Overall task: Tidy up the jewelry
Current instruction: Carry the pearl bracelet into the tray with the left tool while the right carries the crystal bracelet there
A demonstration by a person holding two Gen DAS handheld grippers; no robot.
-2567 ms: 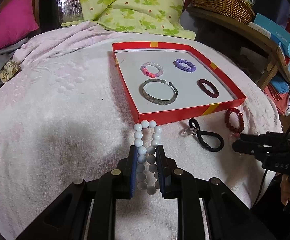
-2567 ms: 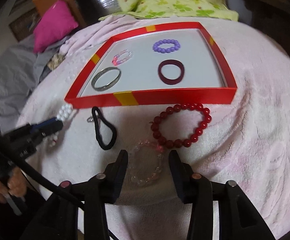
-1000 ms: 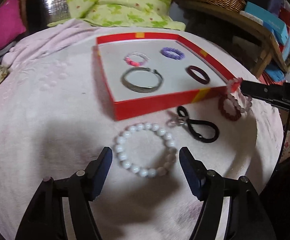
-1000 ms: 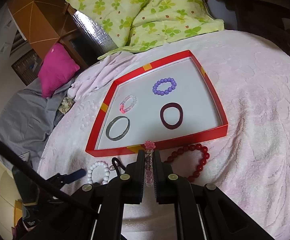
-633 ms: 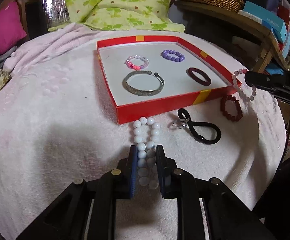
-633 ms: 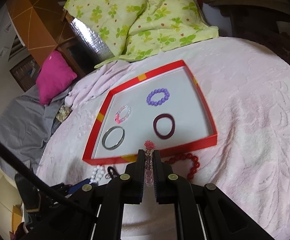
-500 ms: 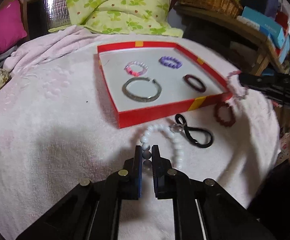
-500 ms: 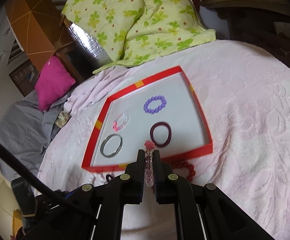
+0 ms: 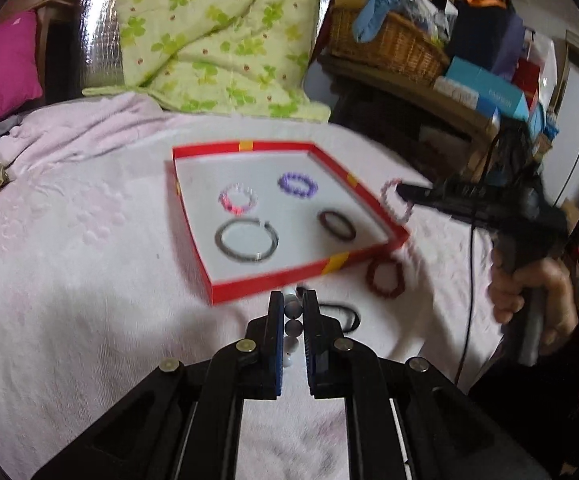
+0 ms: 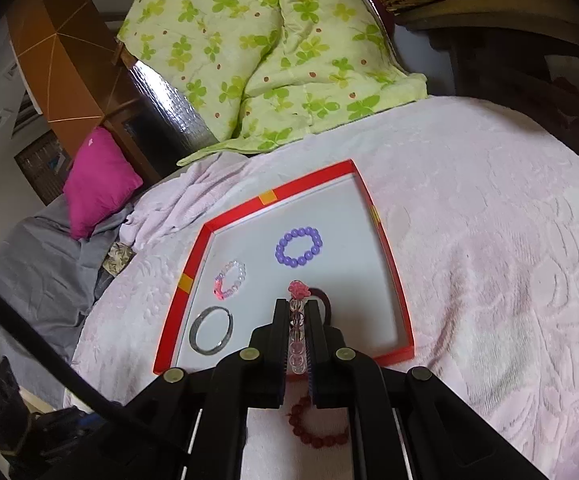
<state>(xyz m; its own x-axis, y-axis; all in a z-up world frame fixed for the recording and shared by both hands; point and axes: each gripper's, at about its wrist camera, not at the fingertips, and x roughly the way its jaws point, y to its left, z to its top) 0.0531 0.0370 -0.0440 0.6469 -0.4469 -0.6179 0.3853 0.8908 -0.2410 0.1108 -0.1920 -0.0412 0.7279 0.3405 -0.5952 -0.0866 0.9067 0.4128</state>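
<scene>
My left gripper is shut on a white bead bracelet, held above the pink blanket just before the red tray. My right gripper is shut on a clear pink bracelet with a pink flower bead, above the tray's near part. In the left wrist view that right gripper hangs the pink bracelet over the tray's right rim. In the tray lie a purple bead bracelet, a pink-and-clear bracelet, a silver bangle and a dark red bangle.
A dark red bead bracelet and a black hair tie lie on the blanket before the tray. A green floral quilt and a magenta pillow lie behind. A shelf with a wicker basket stands at the right.
My left gripper closed on the white bead bracelet and lifted it off the blanket. My right gripper carried the pink bracelet up and forward over the tray.
</scene>
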